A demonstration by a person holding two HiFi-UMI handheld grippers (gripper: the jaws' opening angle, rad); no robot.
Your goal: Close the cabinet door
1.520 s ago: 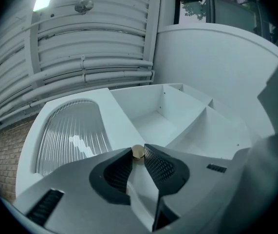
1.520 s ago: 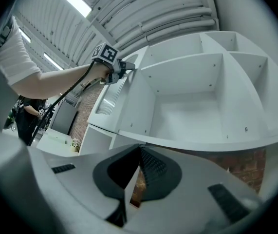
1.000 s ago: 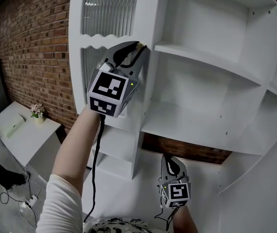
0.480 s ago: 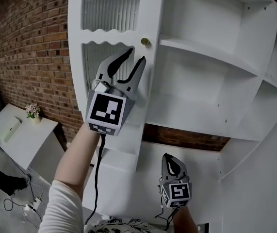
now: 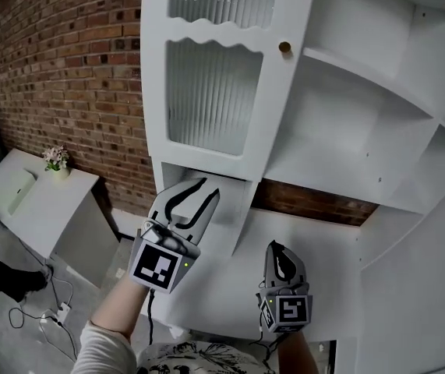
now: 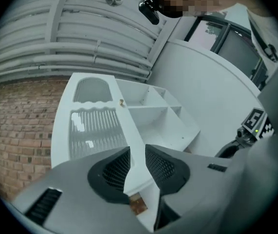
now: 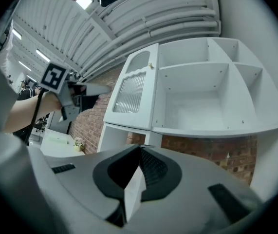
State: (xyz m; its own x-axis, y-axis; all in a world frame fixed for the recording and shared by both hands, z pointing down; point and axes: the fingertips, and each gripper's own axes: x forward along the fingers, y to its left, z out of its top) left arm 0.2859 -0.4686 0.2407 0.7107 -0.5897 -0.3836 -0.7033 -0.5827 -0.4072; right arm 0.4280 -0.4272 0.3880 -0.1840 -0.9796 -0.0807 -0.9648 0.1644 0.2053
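The white cabinet door (image 5: 214, 100) has ribbed glass panes and a small brass knob (image 5: 284, 47) at its right edge. It lies against the cabinet front and looks closed or nearly so. My left gripper (image 5: 206, 187) hangs well below the knob, under the door's lower edge, touching nothing. Its jaws are closing with nothing between them. The left gripper view looks up past its fingertips (image 6: 119, 165) at the door (image 6: 95, 130) and knob (image 6: 121, 102). My right gripper (image 5: 278, 248) is low in front, shut and empty. Its view shows the door (image 7: 131, 94) and the left gripper (image 7: 104, 87).
Open white shelves (image 5: 347, 131) fill the cabinet to the right of the door. A brick wall (image 5: 74, 76) stands on the left, with a low white table (image 5: 19, 201) and a small flower pot (image 5: 56, 160). Cables (image 5: 51, 318) lie on the floor.
My left gripper let go of the knob, its jaws spread, and it dropped from knob height to below the door. The right gripper has shifted only slightly.
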